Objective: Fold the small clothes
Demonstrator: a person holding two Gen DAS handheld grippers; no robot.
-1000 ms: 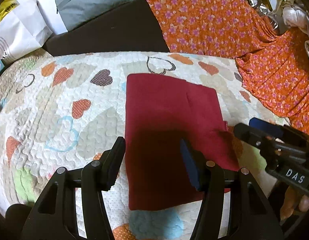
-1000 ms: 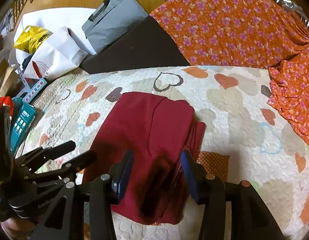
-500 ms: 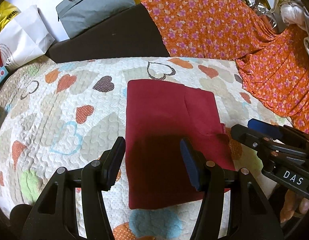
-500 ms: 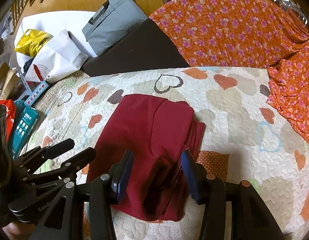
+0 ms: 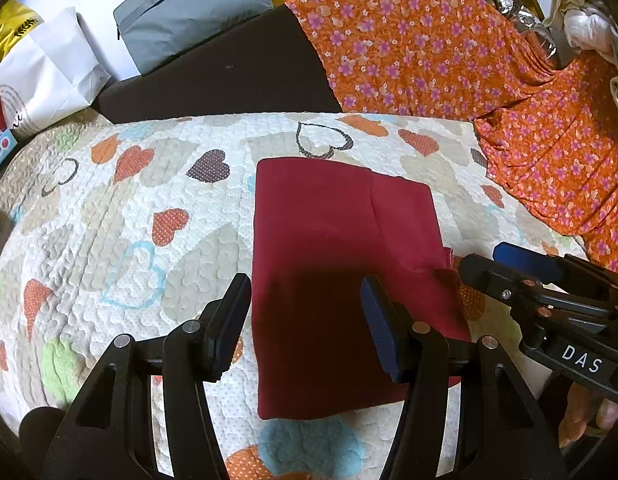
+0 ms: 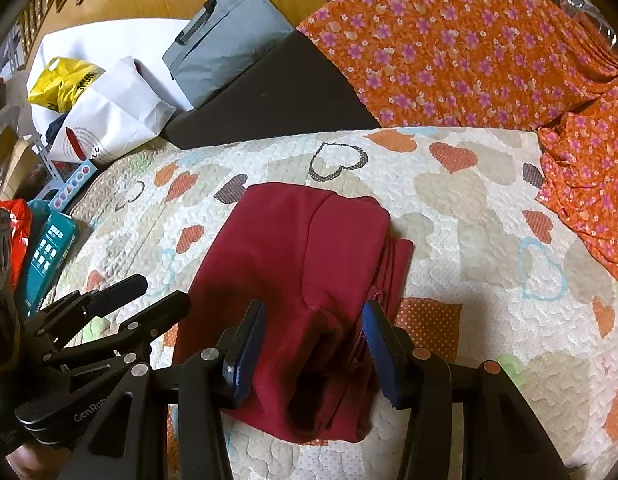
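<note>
Both claws parted over a folded dark red garment on the heart quilt.

I see the dark red garment (image 5: pixel 341 264) lying folded flat near the middle of the heart-patterned quilt (image 5: pixel 121 248), a narrower layer showing along its right side. My left claw (image 5: pixel 307 320) hangs over its near left part with fingers apart and nothing between the pads; my right claw (image 6: pixel 315 344) hangs over its near right edge, also apart, not pinching cloth. Orange flowered fabric (image 5: pixel 449 52) lies far right, touching the quilt's far edge. A grey bag (image 5: pixel 193 12) and a white paper bag (image 5: pixel 45 76) sit far left, off the quilt.
</note>
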